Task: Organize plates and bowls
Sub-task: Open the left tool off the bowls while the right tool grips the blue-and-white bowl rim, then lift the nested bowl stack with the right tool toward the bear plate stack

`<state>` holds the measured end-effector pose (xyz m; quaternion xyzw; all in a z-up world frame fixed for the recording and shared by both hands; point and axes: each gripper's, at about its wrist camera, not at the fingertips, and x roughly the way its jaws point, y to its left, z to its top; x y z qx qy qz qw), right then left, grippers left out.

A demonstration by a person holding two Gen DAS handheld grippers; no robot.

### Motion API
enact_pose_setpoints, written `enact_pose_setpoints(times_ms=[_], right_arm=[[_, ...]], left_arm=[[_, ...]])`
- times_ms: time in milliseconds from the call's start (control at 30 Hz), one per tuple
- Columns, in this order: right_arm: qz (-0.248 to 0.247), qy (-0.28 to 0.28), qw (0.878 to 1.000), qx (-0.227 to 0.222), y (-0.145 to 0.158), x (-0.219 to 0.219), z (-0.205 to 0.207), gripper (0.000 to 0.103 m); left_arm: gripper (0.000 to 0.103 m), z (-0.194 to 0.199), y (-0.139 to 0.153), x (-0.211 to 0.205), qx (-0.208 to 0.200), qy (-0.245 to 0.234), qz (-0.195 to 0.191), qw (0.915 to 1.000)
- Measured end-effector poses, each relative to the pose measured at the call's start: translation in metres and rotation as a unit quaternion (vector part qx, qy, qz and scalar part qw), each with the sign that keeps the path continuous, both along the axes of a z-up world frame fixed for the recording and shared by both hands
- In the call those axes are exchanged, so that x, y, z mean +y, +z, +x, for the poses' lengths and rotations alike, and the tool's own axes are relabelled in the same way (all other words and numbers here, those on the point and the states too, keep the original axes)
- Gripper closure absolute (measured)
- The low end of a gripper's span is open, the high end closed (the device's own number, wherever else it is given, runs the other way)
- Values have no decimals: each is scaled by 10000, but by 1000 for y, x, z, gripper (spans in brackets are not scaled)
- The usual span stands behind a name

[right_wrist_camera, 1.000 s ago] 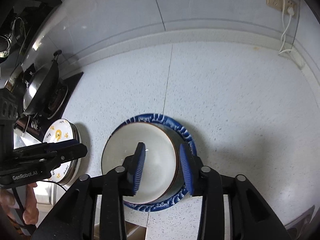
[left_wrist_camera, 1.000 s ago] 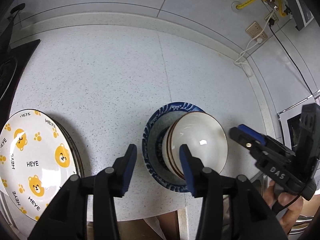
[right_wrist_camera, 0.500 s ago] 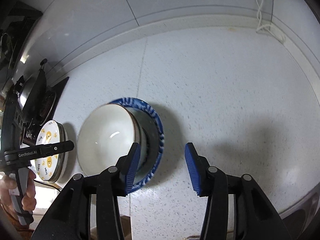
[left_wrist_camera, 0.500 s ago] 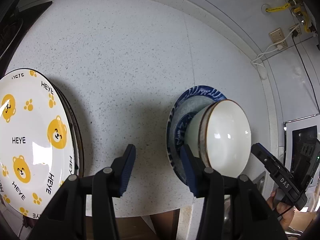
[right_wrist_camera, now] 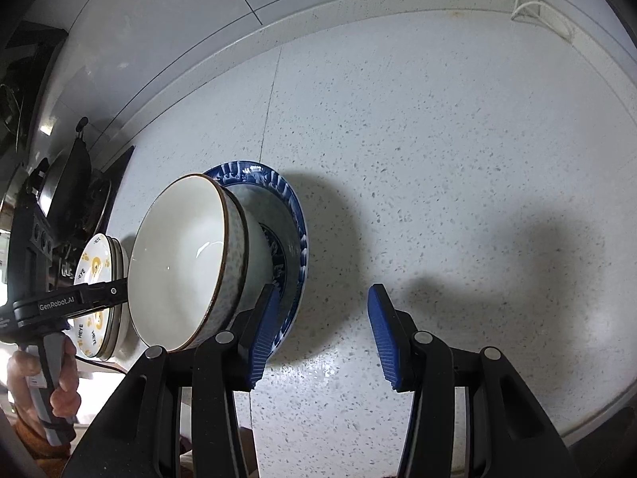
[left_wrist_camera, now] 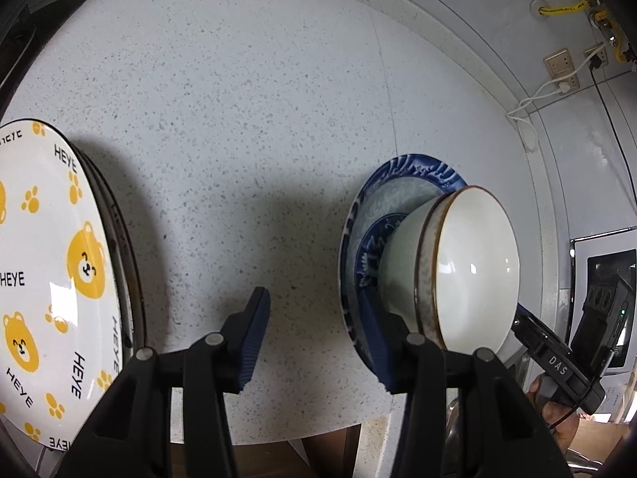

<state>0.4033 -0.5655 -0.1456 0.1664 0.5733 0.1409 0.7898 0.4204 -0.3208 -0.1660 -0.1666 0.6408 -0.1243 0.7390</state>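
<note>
White speckled stone is forming the countertop (left_wrist_camera: 247, 111) on which the crockery is standing. In the left wrist view, a white bowl (left_wrist_camera: 473, 275) with a brown rim is being carried by a blue patterned plate (left_wrist_camera: 414, 167), right of centre; a second bowl appears to be nested beneath it. At the left edge, a stack of white plates printed with yellow bears (left_wrist_camera: 51, 279) is lying at the near edge of the counter, well apart from the blue plate.

The left gripper (left_wrist_camera: 314, 334) is being held over the gap between the two piles, its blue-padded jaws standing moderately apart, with nothing but bare counter between them. Its right pad is sitting just beside the near rim of the blue plate; whether they are touching cannot be told.

In the right wrist view, the right gripper (right_wrist_camera: 322, 330) is being held to the right of the blue plate, its jaws moderately apart and gripping nothing, with only counter between them. Its left pad is lying against the plate's near right rim in the view; contact cannot be confirmed.

A hand (right_wrist_camera: 43, 382) is seen gripping the left gripper's handle at far left.
</note>
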Motion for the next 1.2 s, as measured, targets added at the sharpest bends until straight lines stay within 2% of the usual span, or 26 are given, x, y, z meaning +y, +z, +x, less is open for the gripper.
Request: enact_pose_setpoints(times_ms=[67, 300, 600, 767, 967, 1200], right_arm=[[71, 31, 10000, 36, -4, -1, 2, 63], [407, 254, 9988, 125, -15, 6, 13, 81], [681, 406, 9965, 258, -27, 13, 23, 91], [855, 531, 9943, 362, -32, 11, 27, 91], [725, 1118, 9900, 453, -31, 14, 38, 91], [932, 1425, 9822, 796, -39, 9, 47, 89]], left_arm=[[58, 1, -5, 1, 70, 22, -33, 10000], [60, 6, -27, -3, 343, 30, -259, 9991], [76, 16, -35, -5, 263, -22, -522, 9983], [84, 25, -38, -11, 284, -109, -696, 9971], [85, 34, -39, -20, 262, -435, -721, 9961], [86, 36, -42, -17, 360, -422, -825, 9950]])
